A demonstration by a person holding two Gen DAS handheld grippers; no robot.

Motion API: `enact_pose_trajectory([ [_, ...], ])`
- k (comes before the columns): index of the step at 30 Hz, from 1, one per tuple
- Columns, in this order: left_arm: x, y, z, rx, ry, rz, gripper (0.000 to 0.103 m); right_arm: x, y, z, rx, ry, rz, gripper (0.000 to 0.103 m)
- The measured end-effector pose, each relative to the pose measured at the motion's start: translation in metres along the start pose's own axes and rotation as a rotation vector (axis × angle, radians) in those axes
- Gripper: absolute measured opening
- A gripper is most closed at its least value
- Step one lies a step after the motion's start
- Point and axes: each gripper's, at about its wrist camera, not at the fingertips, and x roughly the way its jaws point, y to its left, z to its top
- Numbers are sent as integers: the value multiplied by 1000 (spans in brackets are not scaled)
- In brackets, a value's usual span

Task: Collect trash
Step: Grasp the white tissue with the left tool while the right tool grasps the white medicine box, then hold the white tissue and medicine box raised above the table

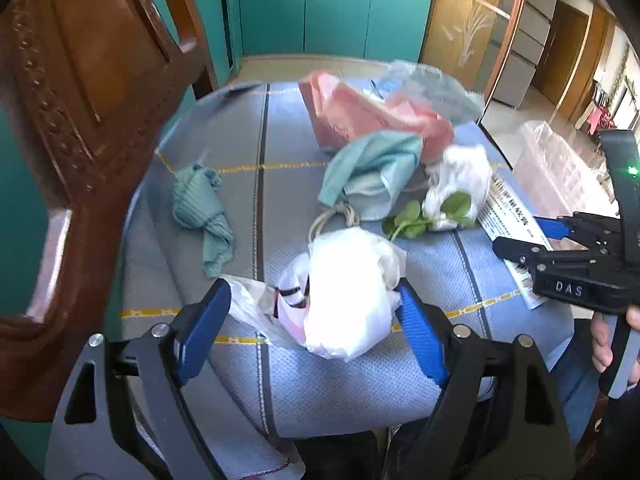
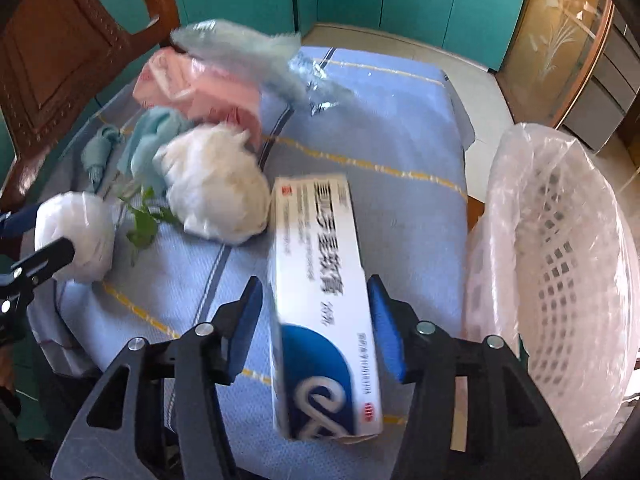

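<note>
White-blue ointment box point(image 2: 320, 300), long axis along fingers, lies between spread right gripper point(image 2: 316, 328) pads, untouched; lined basket point(image 2: 560, 260) off table's right edge.

Left gripper point(image 1: 312, 312) wide around white bag point(image 1: 348, 292).

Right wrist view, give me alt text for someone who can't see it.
An open gripper straddles a white and blue box lying on a blue tablecloth. A bag-lined white basket stands at the right; crumpled plastic bags and a leafy sprig lie at the left.

Blue tablecloth point(image 1: 320, 380) with yellow and dark grid lines. White-and-blue carton point(image 2: 320, 300); pink plastic bag point(image 1: 352, 116). Teal cabinets point(image 1: 340, 12); white lattice basket point(image 2: 560, 264).
</note>
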Motion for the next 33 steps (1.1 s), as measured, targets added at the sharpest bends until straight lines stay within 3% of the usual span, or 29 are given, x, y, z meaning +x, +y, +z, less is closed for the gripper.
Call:
enact_pose_trajectory([
  [8, 7, -12, -2, 35, 4, 16, 83, 4, 11, -10, -8, -25, -9, 57],
  [10, 6, -13, -2, 45, -5, 22, 82, -1, 13, -15, -8, -34, 1, 39],
  [13, 7, -12, -1, 45, -2, 25, 55, -9, 13, -20, 6, -51, 4, 36],
  [18, 2, -9, -2, 34, -14, 27, 44, -24, 12, -30, 27, -69, 11, 36],
  [33, -22, -9, -3, 45, -63, 56, 39, -30, 9, -34, 30, -86, 9, 36],
])
